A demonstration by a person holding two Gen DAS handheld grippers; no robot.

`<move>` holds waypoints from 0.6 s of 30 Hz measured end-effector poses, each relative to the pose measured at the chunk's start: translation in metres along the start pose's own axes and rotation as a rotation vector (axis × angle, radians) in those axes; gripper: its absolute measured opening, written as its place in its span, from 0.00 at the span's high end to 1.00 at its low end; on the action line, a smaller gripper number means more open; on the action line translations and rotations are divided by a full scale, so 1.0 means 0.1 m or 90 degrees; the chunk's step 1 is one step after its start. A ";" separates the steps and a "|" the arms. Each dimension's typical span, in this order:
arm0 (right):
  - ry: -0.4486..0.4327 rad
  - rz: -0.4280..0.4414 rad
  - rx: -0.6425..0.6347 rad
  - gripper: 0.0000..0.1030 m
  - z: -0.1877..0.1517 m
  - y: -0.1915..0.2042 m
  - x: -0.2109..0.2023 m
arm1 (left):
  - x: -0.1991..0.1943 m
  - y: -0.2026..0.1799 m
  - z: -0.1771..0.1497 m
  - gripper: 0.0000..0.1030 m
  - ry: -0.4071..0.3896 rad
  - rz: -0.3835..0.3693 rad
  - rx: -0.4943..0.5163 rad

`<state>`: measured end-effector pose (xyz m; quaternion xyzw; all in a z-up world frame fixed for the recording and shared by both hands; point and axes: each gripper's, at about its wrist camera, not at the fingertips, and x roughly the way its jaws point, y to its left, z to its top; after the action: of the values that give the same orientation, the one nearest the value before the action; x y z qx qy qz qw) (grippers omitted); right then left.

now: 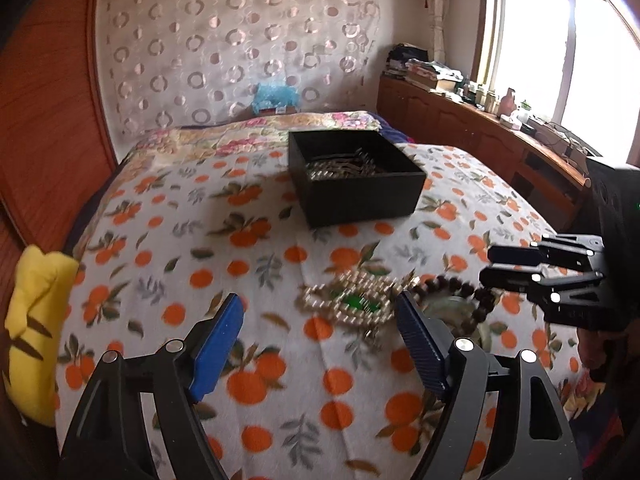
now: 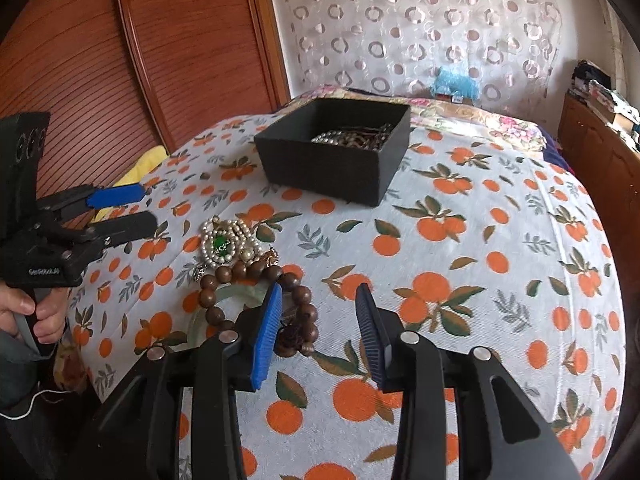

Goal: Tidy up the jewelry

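Observation:
A black box (image 1: 356,184) (image 2: 336,156) holding metal chains sits on the orange-print bedspread. A pearl piece with a green stone (image 1: 356,302) (image 2: 222,242) lies in front of it. Beside it lie a brown wooden bead bracelet (image 1: 460,288) (image 2: 256,292) and a pale jade bangle (image 2: 224,300). My left gripper (image 1: 320,320) (image 2: 148,210) is open and empty, just short of the pearl piece. My right gripper (image 2: 318,304) (image 1: 486,266) is open and empty, its left finger over the bead bracelet.
A yellow cushion (image 1: 36,328) lies at the bed's left edge against a wooden headboard (image 1: 48,128). A wooden cabinet (image 1: 500,140) with clutter runs under the window on the right. A patterned curtain (image 1: 240,48) hangs behind the bed.

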<state>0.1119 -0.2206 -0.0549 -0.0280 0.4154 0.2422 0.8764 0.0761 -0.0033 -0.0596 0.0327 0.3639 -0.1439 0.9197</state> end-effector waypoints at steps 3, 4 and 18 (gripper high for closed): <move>0.015 0.007 0.003 0.61 0.02 -0.02 0.08 | -0.02 0.08 -0.07 0.27 0.005 0.004 -0.009; 0.021 0.010 0.004 0.61 0.03 -0.03 0.11 | -0.02 0.11 -0.10 0.27 0.007 0.004 -0.011; 0.053 -0.036 -0.024 0.74 0.07 -0.04 0.25 | 0.07 0.12 -0.12 0.38 0.032 -0.014 -0.008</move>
<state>0.1321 -0.2119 -0.0696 -0.0665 0.4457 0.2236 0.8642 0.0764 0.0089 -0.0740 0.0264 0.3883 -0.1507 0.9088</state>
